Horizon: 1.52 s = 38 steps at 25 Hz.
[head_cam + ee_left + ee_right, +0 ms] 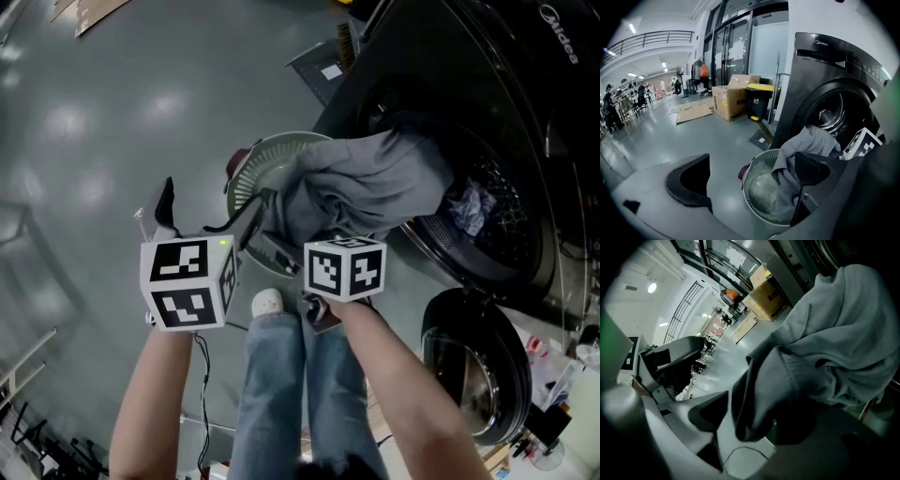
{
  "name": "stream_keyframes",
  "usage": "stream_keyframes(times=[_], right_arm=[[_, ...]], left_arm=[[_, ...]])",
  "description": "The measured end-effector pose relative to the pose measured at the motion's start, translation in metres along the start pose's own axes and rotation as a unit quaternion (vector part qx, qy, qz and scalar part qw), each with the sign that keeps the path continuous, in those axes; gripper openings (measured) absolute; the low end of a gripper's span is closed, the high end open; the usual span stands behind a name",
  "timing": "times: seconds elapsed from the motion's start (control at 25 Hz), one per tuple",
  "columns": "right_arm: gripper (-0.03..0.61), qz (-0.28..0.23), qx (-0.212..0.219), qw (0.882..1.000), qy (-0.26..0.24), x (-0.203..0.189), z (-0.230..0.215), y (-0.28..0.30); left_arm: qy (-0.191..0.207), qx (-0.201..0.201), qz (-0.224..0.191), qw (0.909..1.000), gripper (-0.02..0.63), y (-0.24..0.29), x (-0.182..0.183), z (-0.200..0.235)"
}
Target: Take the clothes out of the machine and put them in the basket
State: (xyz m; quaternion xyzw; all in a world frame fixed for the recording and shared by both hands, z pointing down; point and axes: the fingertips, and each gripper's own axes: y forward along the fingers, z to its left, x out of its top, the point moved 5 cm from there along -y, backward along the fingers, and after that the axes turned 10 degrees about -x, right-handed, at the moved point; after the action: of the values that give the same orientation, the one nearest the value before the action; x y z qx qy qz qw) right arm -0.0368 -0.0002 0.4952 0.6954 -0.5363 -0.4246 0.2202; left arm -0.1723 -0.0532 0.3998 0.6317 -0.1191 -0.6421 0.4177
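A grey garment point(375, 183) spills from the drum of the dark washing machine point(487, 112) down into the round pale-green basket point(272, 150) on the floor. My right gripper point(300, 234) reaches in under it. In the right gripper view a fold of the garment point(825, 343) hangs between the parted jaws of that gripper point(754, 418), resting against one side, with a gap on the other. My left gripper point(750, 180) stands open and bare over the basket point(754, 168). More patterned cloth point(473, 206) lies inside the drum.
The machine's round door point(469, 366) hangs open at lower right. A dark red item point(239, 164) lies beside the basket. The person's jeans legs point(281, 394) and white shoe point(267, 302) stand near the basket. Cardboard boxes point(733, 101) and a yellow-lidded bin point(757, 101) stand further off.
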Motion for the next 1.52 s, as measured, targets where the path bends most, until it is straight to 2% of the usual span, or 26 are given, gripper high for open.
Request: stream_keyframes(times=[0.04,0.08,0.2,0.32,0.52,0.64,0.84,0.96,1.04,1.12,1.24,1.36,1.44,1.48,1.52], right_arm=[[0.375,0.0,-0.007,1.0,-0.001,-0.002,-0.005,0.001],[0.454,-0.003,-0.022,1.0,-0.002,-0.004,-0.01,0.0],[0.488,-0.029,-0.094,0.995,-0.018,-0.002,-0.034,-0.007],[0.5,-0.063,-0.168,0.983,-0.041,0.008,-0.061,-0.026],[0.517,-0.114,-0.278,0.949,-0.092,0.039,-0.106,-0.066],[0.529,-0.136,-0.327,0.928,-0.115,0.062,-0.128,-0.09],[0.532,-0.143,-0.357,0.91,-0.153,0.094,-0.153,-0.109],[0.538,-0.121,-0.382,0.898,-0.183,0.104,-0.169,-0.104],[0.551,-0.098,-0.393,0.894,-0.192,0.108,-0.181,-0.096],[0.557,-0.078,-0.389,0.896,-0.199,0.111,-0.19,-0.083],[0.557,-0.044,-0.369,0.907,-0.199,0.116,-0.2,-0.057],[0.555,-0.043,-0.355,0.918,-0.172,0.122,-0.206,-0.039],[0.546,-0.051,-0.366,0.914,-0.166,0.125,-0.209,-0.039],[0.504,-0.05,-0.375,0.91,-0.171,0.125,-0.209,-0.042],[0.422,-0.046,-0.383,0.905,-0.178,0.123,-0.207,-0.044]], left_arm=[[0.0,0.0,0.0,1.0,0.566,0.001,-0.001,-0.001],[0.0,-0.001,0.0,1.0,0.566,0.001,-0.002,-0.003],[0.0,-0.002,0.001,1.0,0.566,0.004,-0.003,-0.008],[0.002,-0.006,0.004,1.0,0.566,0.005,-0.005,-0.014],[0.006,-0.009,0.008,0.9999,0.566,0.01,-0.007,-0.023],[0.005,-0.01,0.009,0.9999,0.566,0.012,-0.006,-0.028],[0.013,-0.012,0.011,0.9998,0.566,0.021,-0.004,-0.037],[0.017,-0.008,0.011,0.9998,0.566,0.026,-0.002,-0.039],[0.018,-0.006,0.011,0.9998,0.566,0.029,-0.002,-0.04],[0.02,-0.004,0.015,0.9997,0.566,0.032,-0.004,-0.041],[0.026,-0.004,0.022,0.9994,0.566,0.037,-0.006,-0.044],[0.026,-0.002,0.022,0.9994,0.566,0.041,-0.007,-0.045],[0.022,0.0,0.023,0.9995,0.566,0.044,-0.008,-0.046],[0.02,0.0,0.023,0.9995,0.566,0.044,-0.009,-0.047],[0.018,0.0,0.024,0.9995,0.566,0.045,-0.01,-0.048]])
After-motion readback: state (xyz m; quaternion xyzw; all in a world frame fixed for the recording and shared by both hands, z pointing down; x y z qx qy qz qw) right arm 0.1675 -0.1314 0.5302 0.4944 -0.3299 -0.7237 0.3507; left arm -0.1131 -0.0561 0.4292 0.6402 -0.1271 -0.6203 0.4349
